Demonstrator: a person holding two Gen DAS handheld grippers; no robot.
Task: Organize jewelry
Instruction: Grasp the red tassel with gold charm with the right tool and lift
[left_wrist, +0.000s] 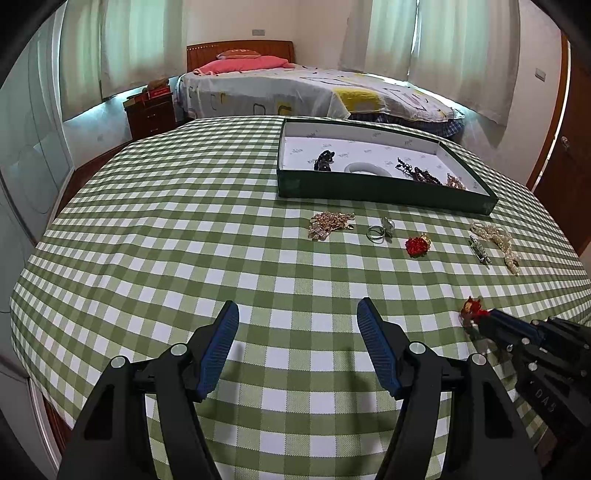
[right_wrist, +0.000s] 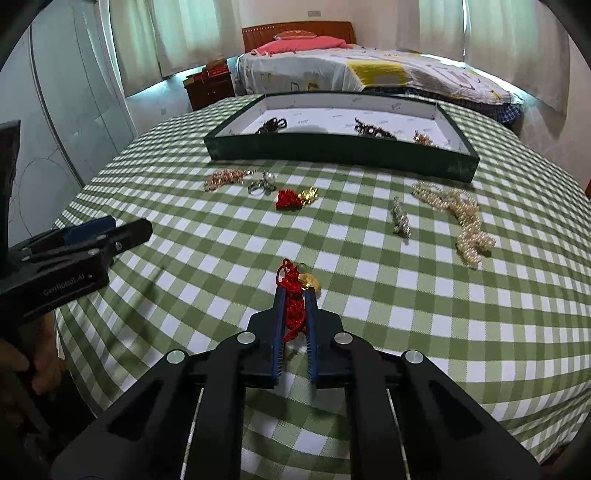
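Right gripper: jaws closed on the red knotted-cord charm with a gold pendant; the cord is pinched between the blue pads, the gold piece sticks out past the tips. Charm sits low over the green-and-white checked surface; cannot tell whether it is lifted clear.

Left gripper: jaws open, nothing between them, hovering over a bare patch of the surface, well apart from any jewelry.

Tray: dark green shallow box with white lining, at the far side of the surface.

Already in tray: a black beaded piece, a pale bangle, a dark brown beaded strand, a small gold piece near the right end.

Left outside, in a row in front of the tray: gold chain heap, silver rings, second red-and-gold charm, small silver brooch, pearl strand.

Progress (judgement): roughly halfway. Four pieces stowed, one in the grip, five waiting.

Next (judgement): carry the held charm to the tray and release it in the open white area at the left.
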